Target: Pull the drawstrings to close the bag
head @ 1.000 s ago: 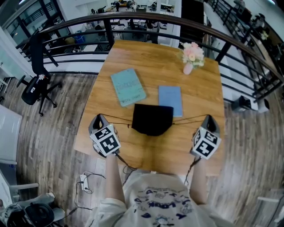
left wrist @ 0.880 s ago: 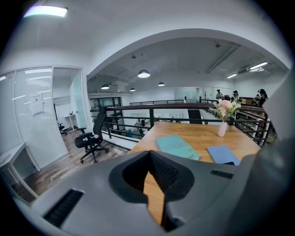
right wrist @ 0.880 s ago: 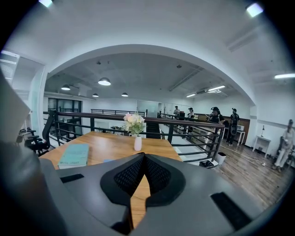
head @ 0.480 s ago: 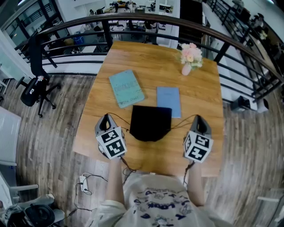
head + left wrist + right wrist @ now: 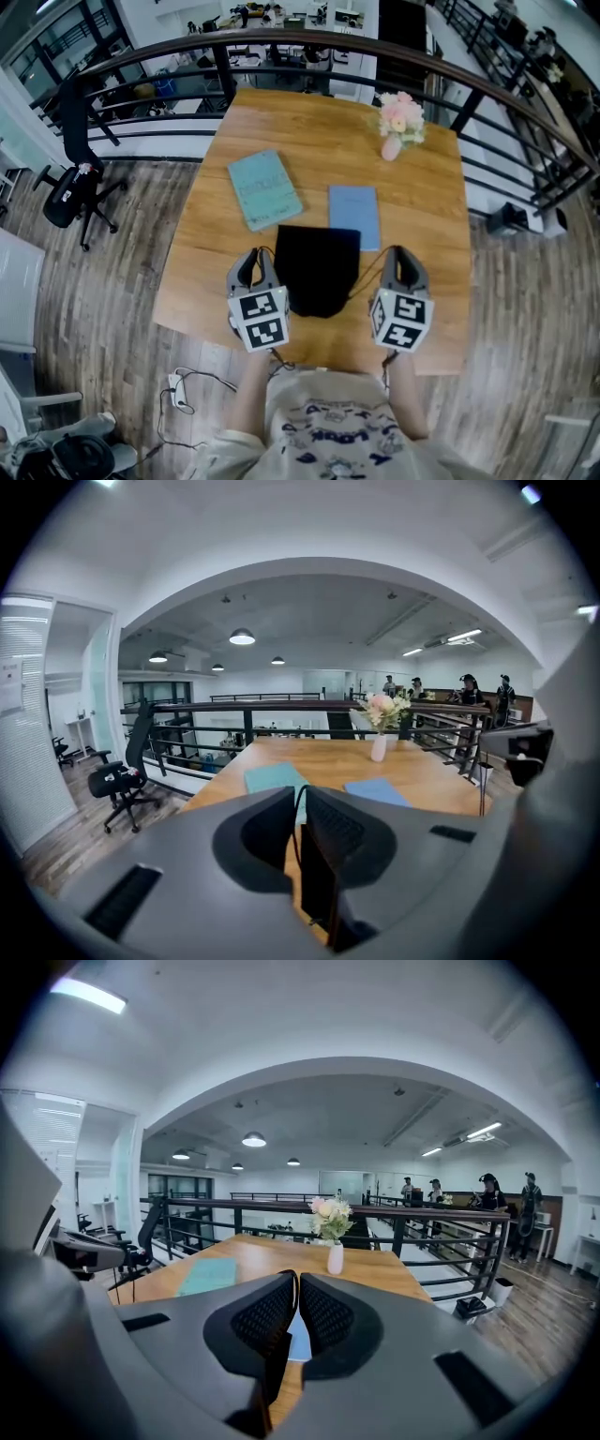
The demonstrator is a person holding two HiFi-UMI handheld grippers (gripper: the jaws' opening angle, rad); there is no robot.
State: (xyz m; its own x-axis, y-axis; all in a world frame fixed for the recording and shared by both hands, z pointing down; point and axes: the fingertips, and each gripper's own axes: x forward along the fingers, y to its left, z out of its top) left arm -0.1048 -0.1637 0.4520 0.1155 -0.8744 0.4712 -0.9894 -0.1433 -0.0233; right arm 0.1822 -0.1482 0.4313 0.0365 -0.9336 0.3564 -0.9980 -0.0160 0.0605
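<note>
Left tongs [image 5: 253, 262]: just been easing apart, left drawstring [image 5: 296, 803] loose in the slit. Right tongs [image 5: 398, 261]: clenched on right drawstring [image 5: 292, 1277]. I see the black bag [image 5: 317, 267] between them on the surface [image 5: 309, 131], blue notebook [image 5: 354, 214] at the bag's far edge.

the head view looks steeply down from above the person onto the whole light brown wooden tabletop [image 5: 328, 141]. each gripper view sits low, close behind its own dark grey fingers [image 5: 258, 846] [image 5: 262, 1326], facing across it toward the black metal railing [image 5: 281, 39]. all three share the teal rectangular book [image 5: 265, 188] and the small vase of pink flowers [image 5: 401, 112].
</note>
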